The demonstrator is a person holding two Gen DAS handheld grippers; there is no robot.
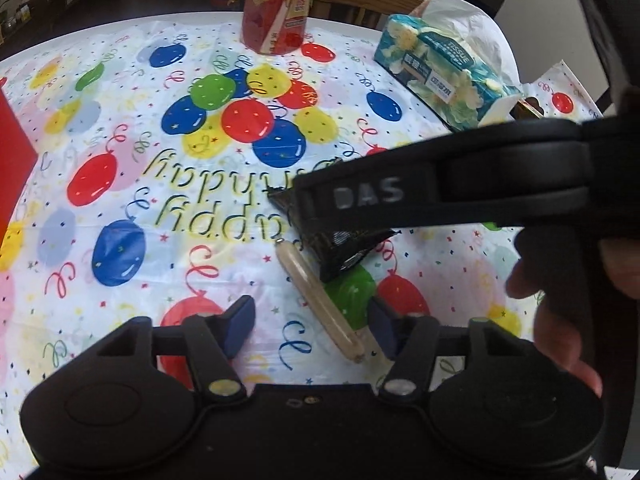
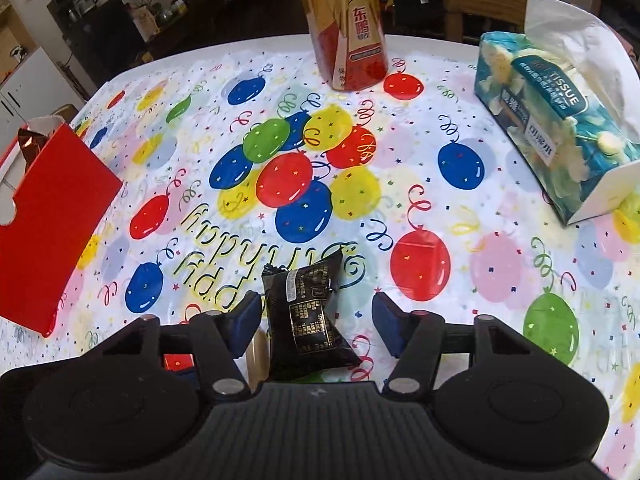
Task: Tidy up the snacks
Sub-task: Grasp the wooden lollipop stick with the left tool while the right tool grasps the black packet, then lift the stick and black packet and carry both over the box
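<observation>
Grippers angled down: left gripper (image 1: pixel 312 326) spread around sausage stick (image 1: pixel 320 300); right gripper (image 2: pixel 316 322) spread around black packet (image 2: pixel 308 316)

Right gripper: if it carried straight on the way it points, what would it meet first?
Most likely the black snack packet, lying on the tablecloth between the right gripper pads; depth is hard to judge.

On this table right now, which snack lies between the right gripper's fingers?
The black snack packet with gold print; the pale sausage stick lies by the left gripper instead, and the tall can stands far back.
</observation>
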